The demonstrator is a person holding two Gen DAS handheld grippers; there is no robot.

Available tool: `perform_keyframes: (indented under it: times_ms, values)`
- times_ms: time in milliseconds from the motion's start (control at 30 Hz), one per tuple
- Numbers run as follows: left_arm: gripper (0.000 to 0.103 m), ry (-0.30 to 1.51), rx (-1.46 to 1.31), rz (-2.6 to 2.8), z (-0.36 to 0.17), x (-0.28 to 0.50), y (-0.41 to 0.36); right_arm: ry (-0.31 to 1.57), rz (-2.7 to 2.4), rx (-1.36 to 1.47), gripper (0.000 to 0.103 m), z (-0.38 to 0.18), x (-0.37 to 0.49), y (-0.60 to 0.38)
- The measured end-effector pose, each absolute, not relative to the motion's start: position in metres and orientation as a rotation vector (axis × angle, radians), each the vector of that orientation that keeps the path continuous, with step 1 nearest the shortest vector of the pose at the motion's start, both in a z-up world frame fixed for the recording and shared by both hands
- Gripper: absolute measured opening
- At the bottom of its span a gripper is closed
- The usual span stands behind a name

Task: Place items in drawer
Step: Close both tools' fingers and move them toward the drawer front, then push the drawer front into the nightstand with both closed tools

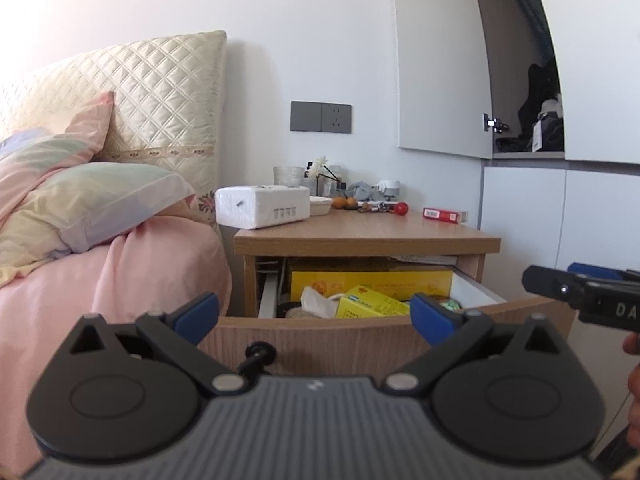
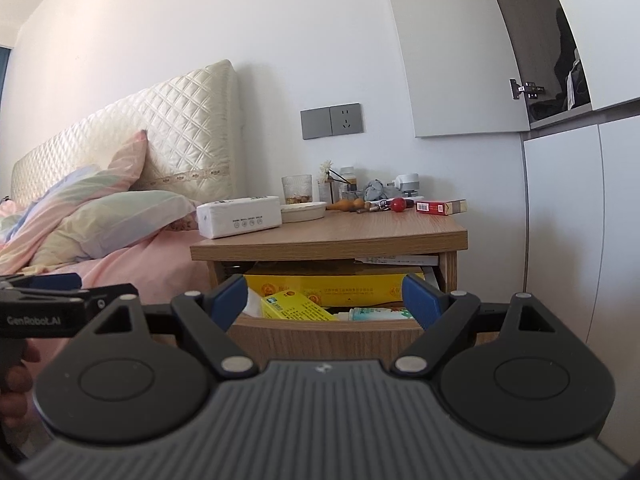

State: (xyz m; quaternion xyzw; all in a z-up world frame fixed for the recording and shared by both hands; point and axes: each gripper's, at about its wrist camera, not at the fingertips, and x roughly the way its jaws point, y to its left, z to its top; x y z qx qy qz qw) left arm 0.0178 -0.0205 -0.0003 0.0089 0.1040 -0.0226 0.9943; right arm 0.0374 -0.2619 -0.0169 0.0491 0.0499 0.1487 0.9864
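Note:
The wooden nightstand's drawer [image 1: 312,338] [image 2: 324,336] is pulled open and holds yellow boxes [image 1: 370,300] [image 2: 296,307] and small items. On the nightstand top [image 1: 360,230] [image 2: 340,236] lie a white tissue pack [image 1: 262,205] [image 2: 239,216], a red cigarette box [image 1: 445,214] [image 2: 440,206], a red ball [image 1: 401,208] [image 2: 398,203], a shallow bowl [image 2: 303,211] and oranges [image 1: 345,202]. My left gripper [image 1: 314,314] is open and empty in front of the drawer. My right gripper [image 2: 324,298] is open and empty, also facing the drawer. The right gripper also shows in the left wrist view [image 1: 580,292].
A bed with pink sheets [image 1: 100,280] and pillows [image 1: 96,200] stands left of the nightstand. A white cabinet [image 1: 560,216] stands to the right, its upper door ajar. A grey wall socket [image 1: 321,117] is above the nightstand. A glass [image 2: 296,189] and bottles stand at the back.

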Motion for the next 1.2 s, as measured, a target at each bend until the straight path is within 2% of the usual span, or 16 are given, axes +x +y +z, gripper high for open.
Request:
perform_keyframes:
  times_ms: [100, 200, 367, 467, 533, 633, 700, 833, 867, 1000, 1200]
  values:
    - [0.1, 0.215, 0.027, -0.06, -0.002, 0.018, -0.022, 0.107, 0.297, 0.093, 0.086, -0.019, 0.037, -0.261]
    - [0.094, 0.221, 0.038, -0.066, -0.004, 0.019, -0.023, 0.116, 0.301, 0.082, 0.086, -0.021, 0.037, -0.259]
    - [0.082, 0.236, 0.054, -0.069, -0.008, 0.021, -0.026, 0.137, 0.294, 0.074, 0.073, -0.024, 0.039, -0.258]
    - [0.074, 0.243, 0.068, -0.07, -0.01, 0.021, -0.029, 0.147, 0.305, 0.074, 0.059, -0.025, 0.039, -0.258]
    - [0.066, 0.255, 0.072, -0.074, -0.012, 0.022, -0.031, 0.156, 0.298, 0.067, 0.04, -0.027, 0.038, -0.256]
    - [0.051, 0.264, 0.073, -0.069, -0.014, 0.023, -0.032, 0.186, 0.292, 0.086, 0.028, -0.03, 0.04, -0.258]
    - [0.047, 0.261, 0.067, -0.071, -0.015, 0.023, -0.033, 0.203, 0.285, 0.1, 0.023, -0.031, 0.042, -0.26]
    - [0.041, 0.283, 0.065, -0.077, -0.018, 0.026, -0.035, 0.207, 0.289, 0.104, 0.016, -0.032, 0.042, -0.264]
    - [0.035, 0.288, 0.069, -0.071, -0.019, 0.027, -0.035, 0.202, 0.28, 0.103, 0.016, -0.032, 0.042, -0.265]
    - [0.029, 0.303, 0.075, -0.06, -0.022, 0.031, -0.034, 0.208, 0.276, 0.103, 0.013, -0.032, 0.043, -0.267]
    - [0.014, 0.303, 0.072, -0.043, -0.022, 0.033, -0.028, 0.199, 0.27, 0.087, 0.013, -0.03, 0.045, -0.27]
